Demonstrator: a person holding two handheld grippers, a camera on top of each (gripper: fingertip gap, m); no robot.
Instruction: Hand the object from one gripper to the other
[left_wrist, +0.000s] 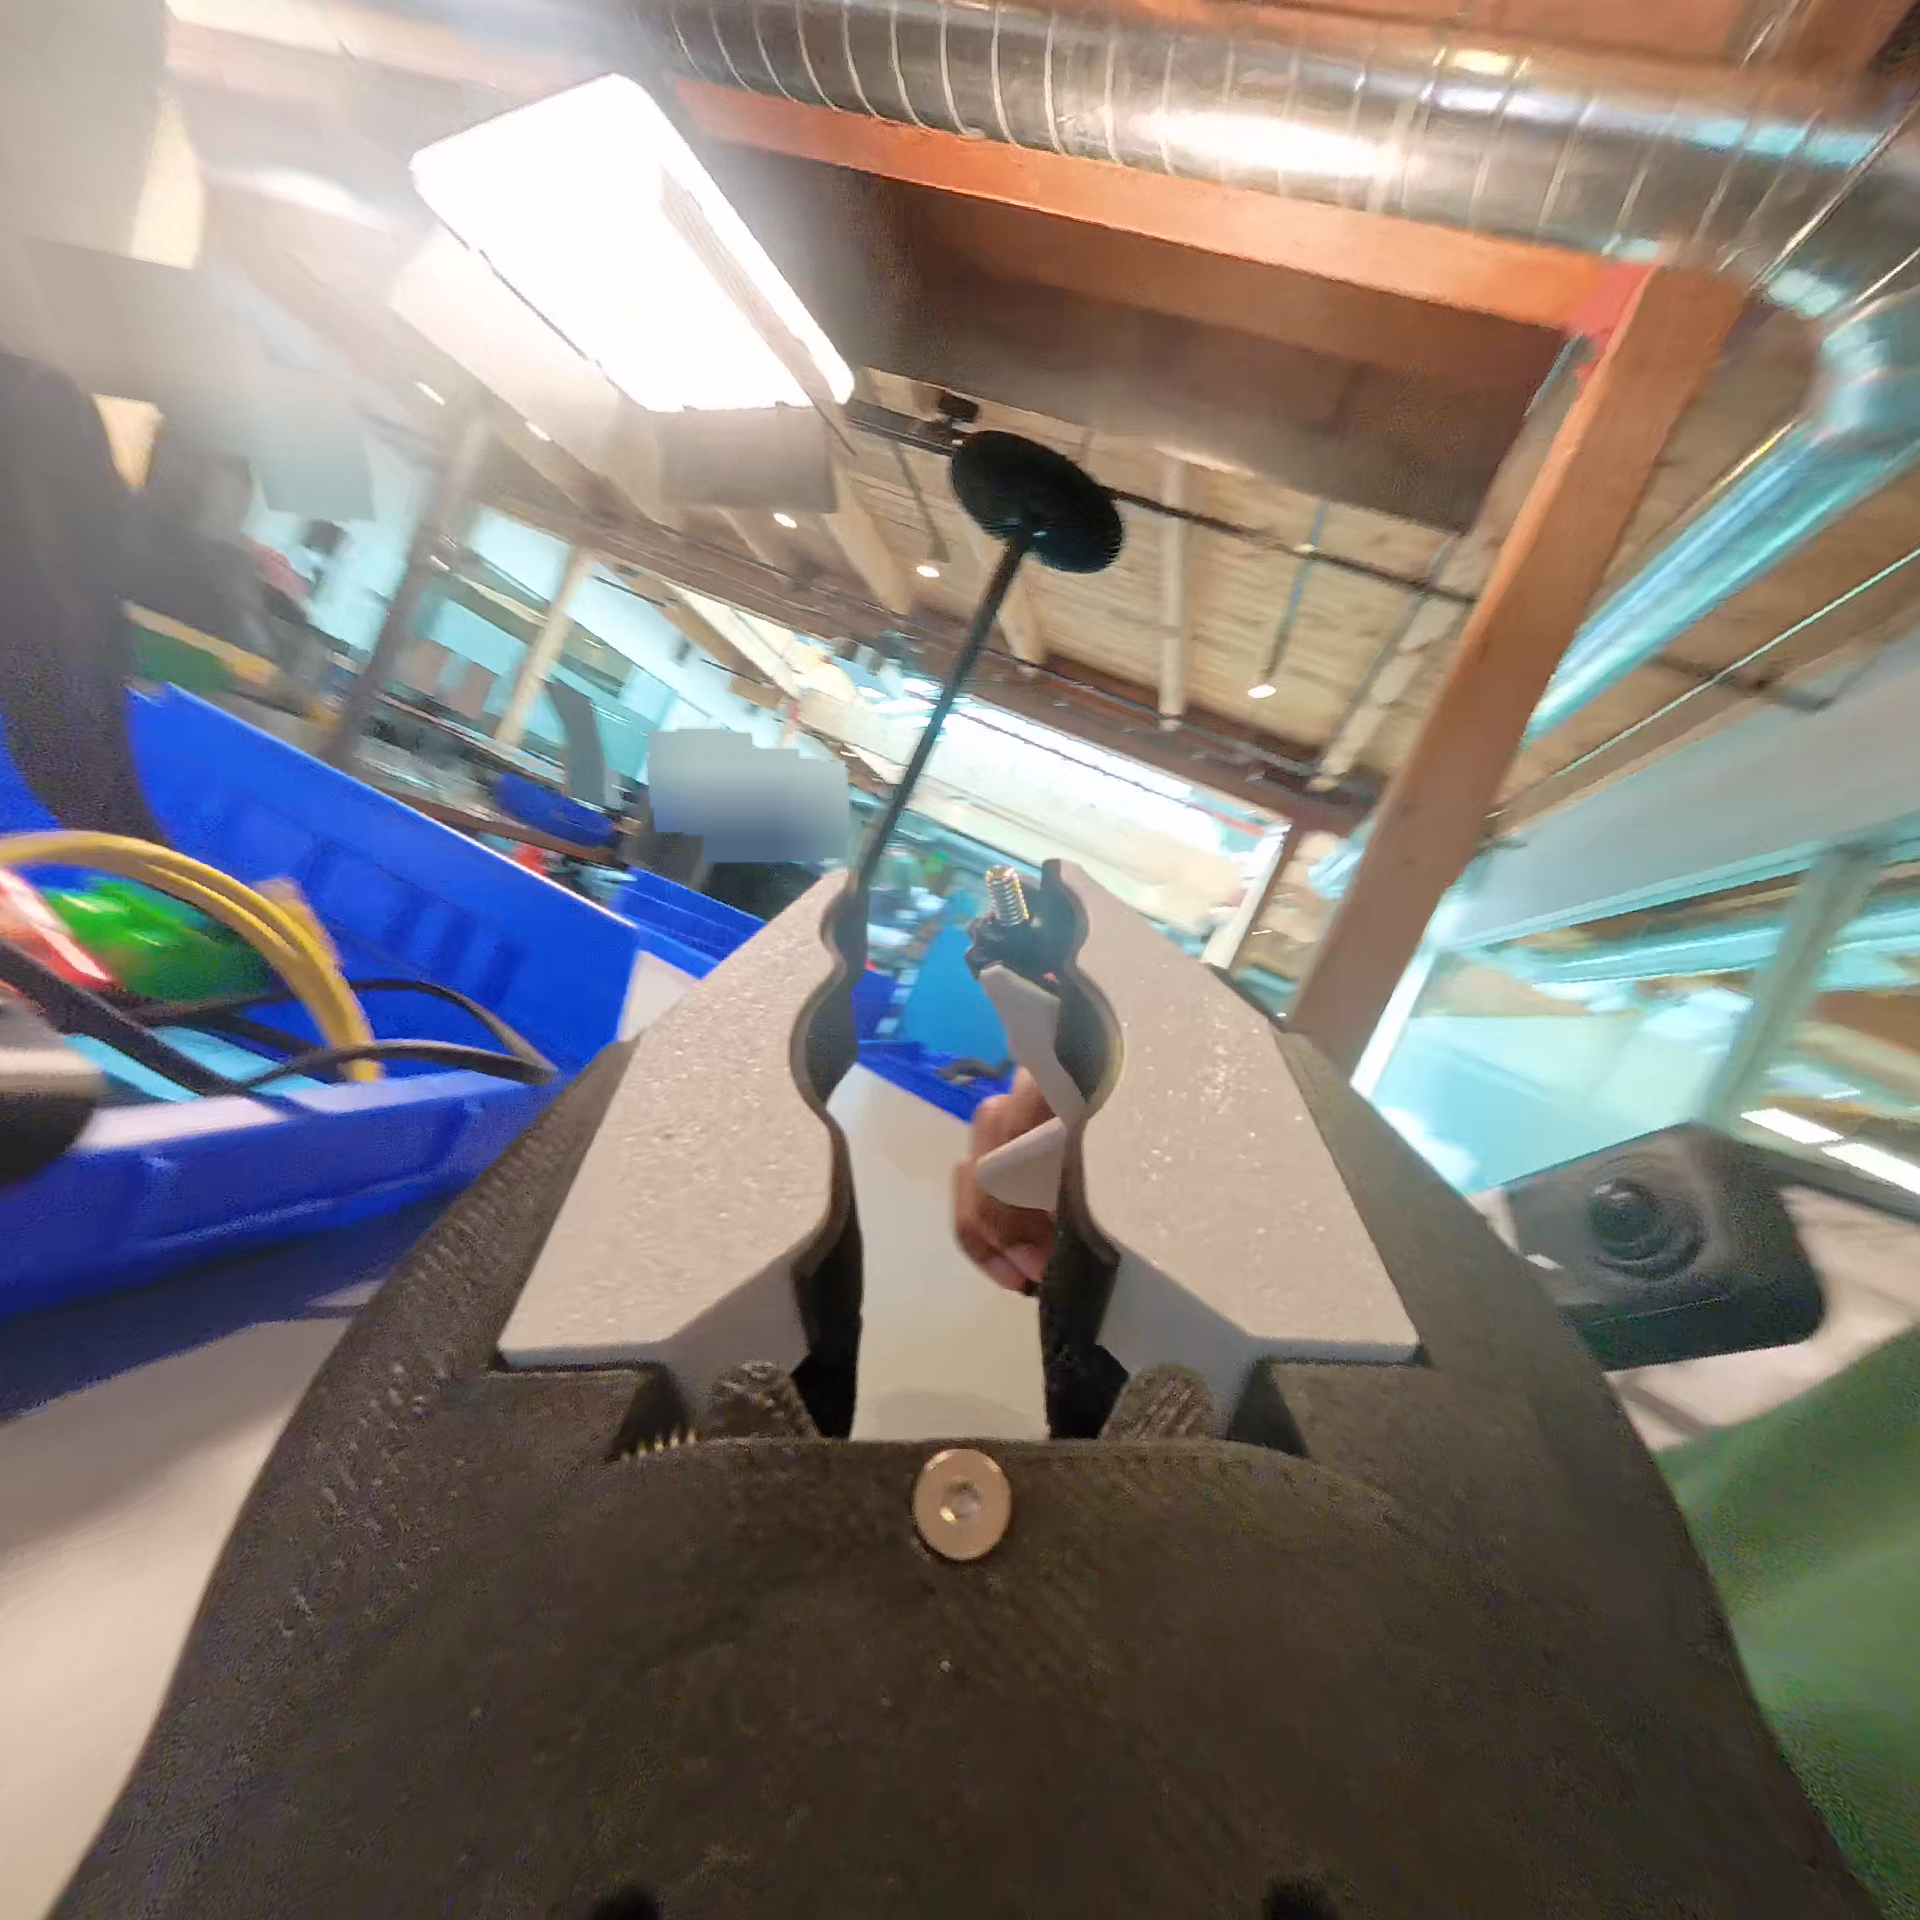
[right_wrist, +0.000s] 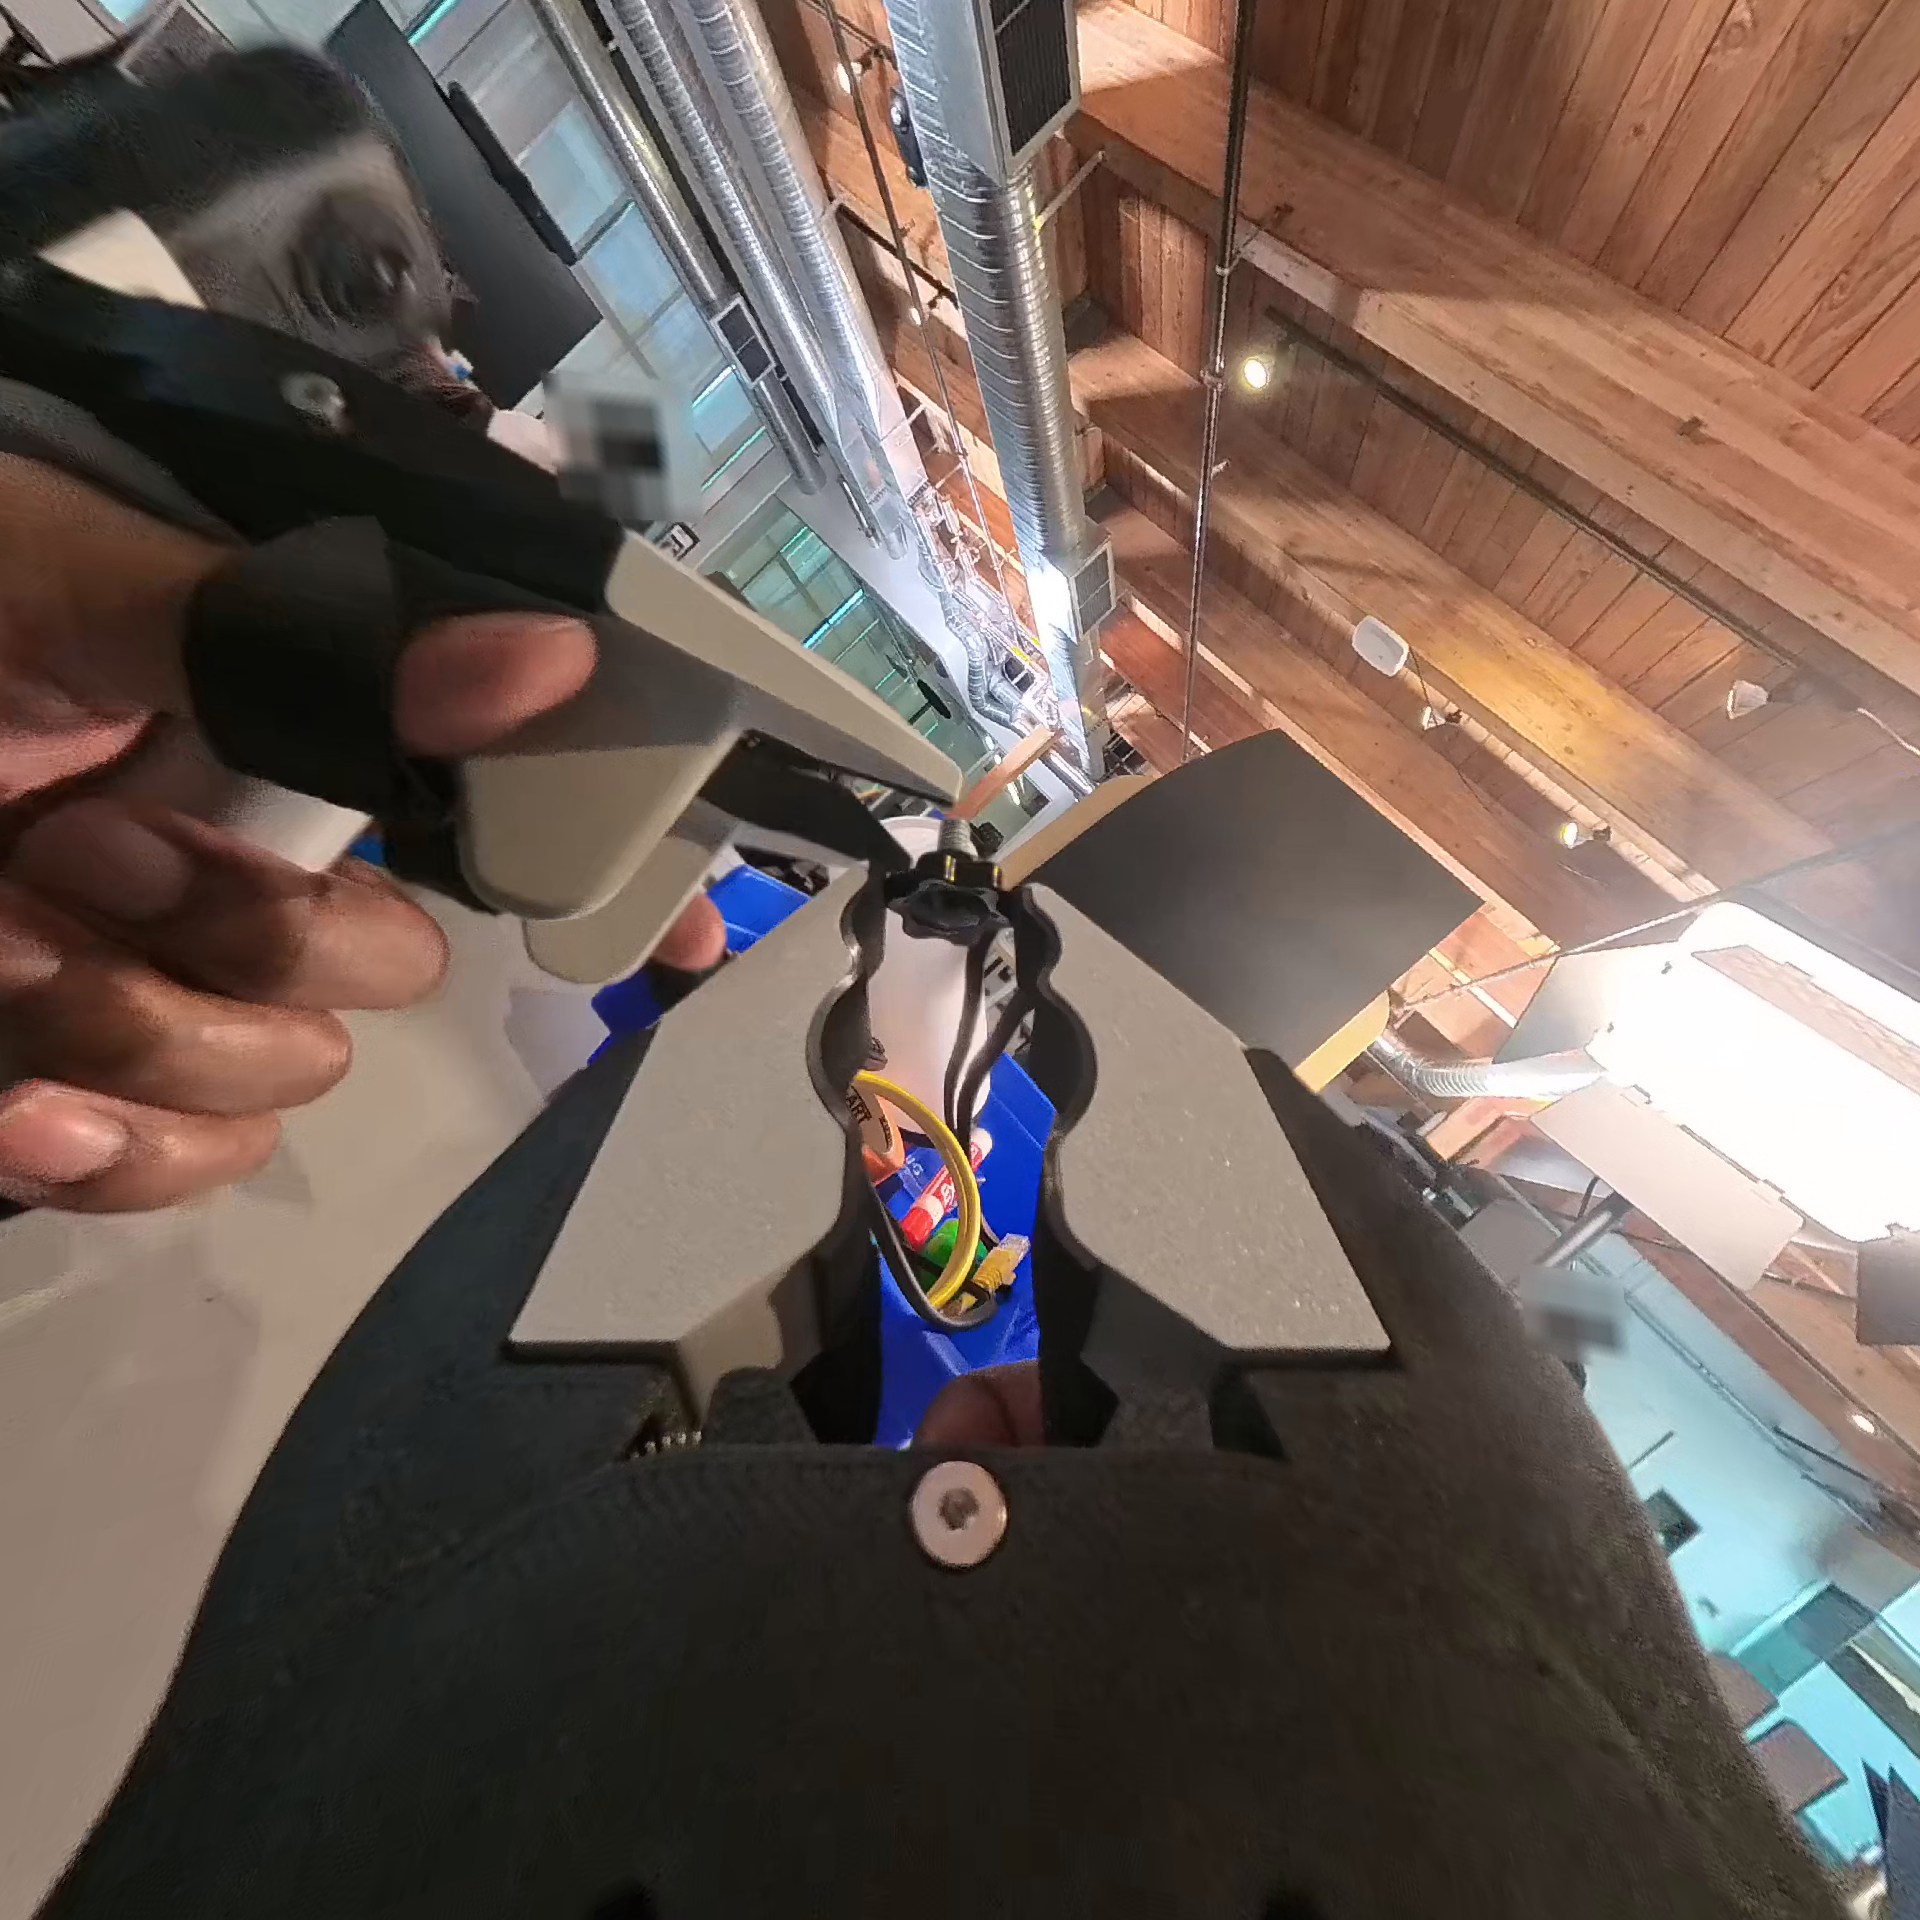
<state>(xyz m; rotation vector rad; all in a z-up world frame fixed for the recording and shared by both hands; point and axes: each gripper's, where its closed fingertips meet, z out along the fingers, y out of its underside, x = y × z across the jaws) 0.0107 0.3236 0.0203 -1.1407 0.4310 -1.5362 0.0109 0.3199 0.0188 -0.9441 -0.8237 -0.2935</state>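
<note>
A small black knob with a threaded metal stud (right_wrist: 948, 883) is pinched between my right gripper's (right_wrist: 948, 896) fingertips. A flat black panel with a tan edge (right_wrist: 1247, 883) fans out to the right of the knob; I cannot tell if they are joined. My left gripper's grey fingers (right_wrist: 790, 717) come in from the left, one tip just above the stud. In the left wrist view my left gripper (left_wrist: 951, 899) is open, with the knob (left_wrist: 1029, 920) between its tips near the right finger. The right gripper's finger (left_wrist: 1023, 1023) shows through the gap. A thin black rod with a disc (left_wrist: 1037, 501) rises by the left fingertip.
A blue bin (left_wrist: 312, 1153) holding yellow and black cables sits left on the white table (left_wrist: 104, 1558); it also shows below in the right wrist view (right_wrist: 935, 1340). A green mat (left_wrist: 1818, 1507) lies right. The right gripper's camera (left_wrist: 1662, 1247) and a hand (right_wrist: 156, 935) are close by. The grippers are tip to tip, or close to it.
</note>
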